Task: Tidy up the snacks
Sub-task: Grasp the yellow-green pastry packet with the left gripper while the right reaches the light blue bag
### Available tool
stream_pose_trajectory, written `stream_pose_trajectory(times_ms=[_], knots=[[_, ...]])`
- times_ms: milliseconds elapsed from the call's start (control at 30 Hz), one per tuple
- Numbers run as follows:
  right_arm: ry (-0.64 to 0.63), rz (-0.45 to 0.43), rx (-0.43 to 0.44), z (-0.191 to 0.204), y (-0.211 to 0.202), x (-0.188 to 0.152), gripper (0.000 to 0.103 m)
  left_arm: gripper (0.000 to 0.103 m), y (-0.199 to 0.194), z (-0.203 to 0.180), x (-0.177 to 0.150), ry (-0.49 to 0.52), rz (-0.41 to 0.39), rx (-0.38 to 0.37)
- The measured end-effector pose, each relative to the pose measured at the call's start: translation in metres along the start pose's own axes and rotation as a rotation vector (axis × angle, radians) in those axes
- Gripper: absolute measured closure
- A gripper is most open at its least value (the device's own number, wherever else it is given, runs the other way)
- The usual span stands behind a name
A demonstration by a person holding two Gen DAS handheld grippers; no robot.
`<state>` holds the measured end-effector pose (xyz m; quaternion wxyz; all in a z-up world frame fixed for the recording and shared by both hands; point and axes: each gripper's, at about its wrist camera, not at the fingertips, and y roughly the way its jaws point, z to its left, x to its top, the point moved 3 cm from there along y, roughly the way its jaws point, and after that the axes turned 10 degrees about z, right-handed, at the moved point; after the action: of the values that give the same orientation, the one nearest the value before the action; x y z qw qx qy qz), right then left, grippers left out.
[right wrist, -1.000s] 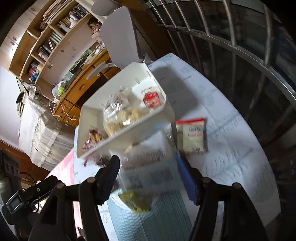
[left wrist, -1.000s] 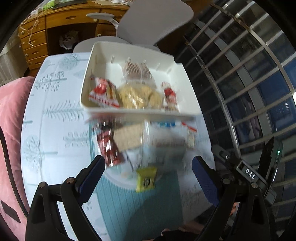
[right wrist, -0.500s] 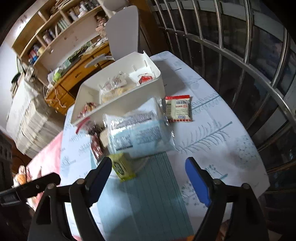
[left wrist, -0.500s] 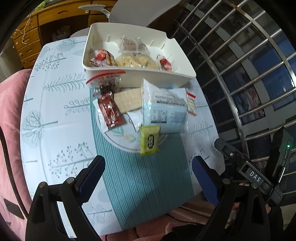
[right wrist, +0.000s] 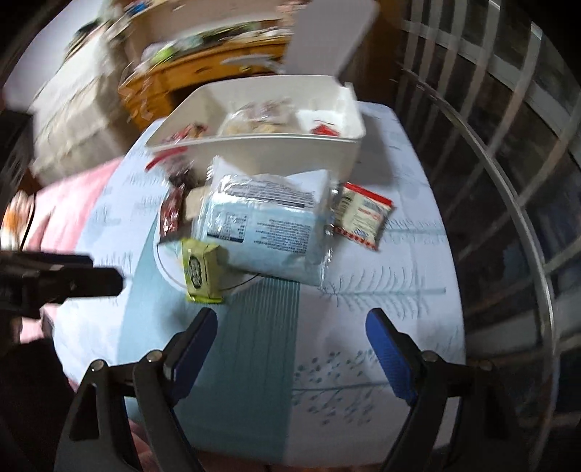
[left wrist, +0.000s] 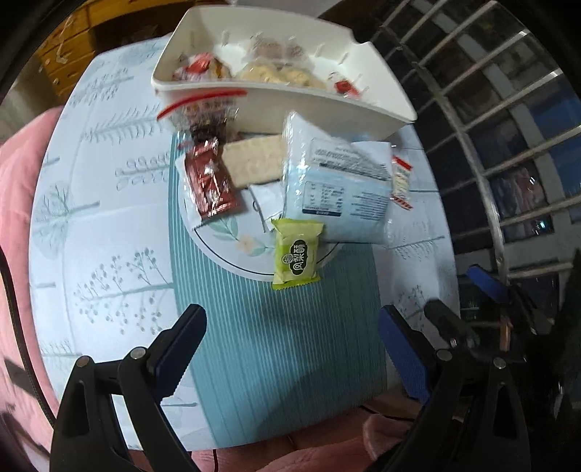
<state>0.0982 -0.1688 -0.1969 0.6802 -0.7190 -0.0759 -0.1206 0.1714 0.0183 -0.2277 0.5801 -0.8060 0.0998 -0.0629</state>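
Pale blue bag [right wrist: 265, 232] released since a second ago onto the plate [left wrist: 232, 250], right gripper [right wrist: 290, 348] jaws opening and empty, left gripper [left wrist: 290, 348] jaws spread and empty, one green packet [left wrist: 296, 256] on the plate's near rim, one white bin [left wrist: 276, 90] behind the plate holding several snacks.

A round table covered in a pale cloth printed with grey-green trees [left wrist: 109, 203] stood under a ribbed teal runner [left wrist: 276, 345]. On the right, curved metal window bars [left wrist: 483, 119] fronted dark glass. At the far left stood a wooden desk with drawers [right wrist: 203, 69], a white chair back [right wrist: 330, 32] beside it. Pink fabric [left wrist: 18, 188] lay at the table's left edge.
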Motion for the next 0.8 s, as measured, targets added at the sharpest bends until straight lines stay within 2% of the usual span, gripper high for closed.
stream_pose_trajectory(times_ms=[100,233,433,600,800], knots=[[-0.105,0.016,0.006,0.001,0.006,0.006,0.009,0.009,0.013,-0.002,0.004,-0.068,0.002,-0.002],[-0.254,0.032,0.002,0.001,0.019,0.014,0.007,0.009,0.027,-0.001,0.005,-0.163,-0.009,0.002],[-0.434,0.005,-0.011,-0.007,0.034,0.032,0.004,0.009,0.047,0.002,0.012,-0.291,-0.030,0.019],[-0.576,-0.006,0.009,-0.007,0.050,0.046,0.001,0.009,0.062,-0.003,0.019,-0.336,-0.049,0.046],[-0.719,-0.032,0.024,0.006,0.067,0.056,0.000,0.016,0.079,-0.007,0.029,-0.370,-0.047,0.085]])
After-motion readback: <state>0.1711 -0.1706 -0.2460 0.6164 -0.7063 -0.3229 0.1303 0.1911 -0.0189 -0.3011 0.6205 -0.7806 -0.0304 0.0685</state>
